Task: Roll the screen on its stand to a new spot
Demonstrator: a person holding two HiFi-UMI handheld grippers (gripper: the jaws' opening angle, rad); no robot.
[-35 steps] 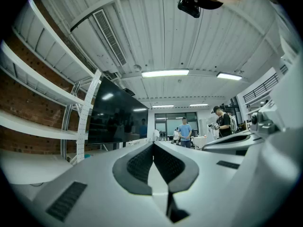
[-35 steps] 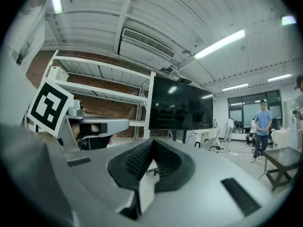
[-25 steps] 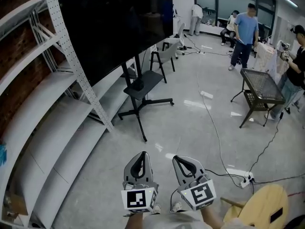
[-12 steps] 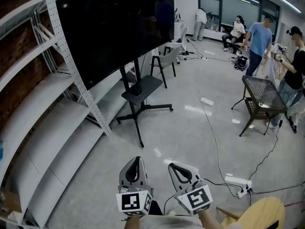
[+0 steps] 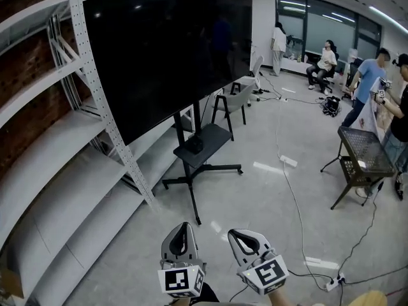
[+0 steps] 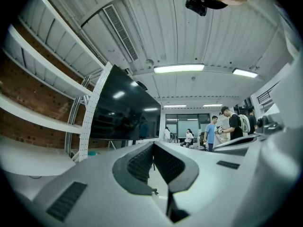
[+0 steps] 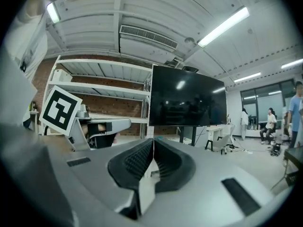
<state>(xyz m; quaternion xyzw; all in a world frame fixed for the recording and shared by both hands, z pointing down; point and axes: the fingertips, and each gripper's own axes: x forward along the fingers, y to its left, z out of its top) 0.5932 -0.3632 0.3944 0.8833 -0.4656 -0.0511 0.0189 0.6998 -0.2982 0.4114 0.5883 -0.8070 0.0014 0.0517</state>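
Observation:
A large black screen (image 5: 162,50) stands on a black wheeled stand (image 5: 194,171) with a small shelf, left of centre in the head view, in front of the white racking. The screen (image 6: 120,112) also shows in the left gripper view, and the screen (image 7: 187,100) in the right gripper view. My left gripper (image 5: 183,227) and right gripper (image 5: 234,233) hang side by side near the bottom edge, well short of the stand. Both are shut with nothing between the jaws. In its own view the left gripper (image 6: 153,144) points toward the screen, as does the right gripper (image 7: 154,141).
White metal racking (image 5: 76,139) lines the brick wall at left. A grey chair (image 5: 236,104) stands behind the stand. A cable (image 5: 287,183) runs across the floor to a power strip (image 5: 333,283). A dark mesh table (image 5: 360,155) and several people (image 5: 370,81) are at right.
The view has tilted up and advanced: the screen and stand look larger and lower in the frame. Both grippers have stayed shut, low in view. The people at the back right have shifted.

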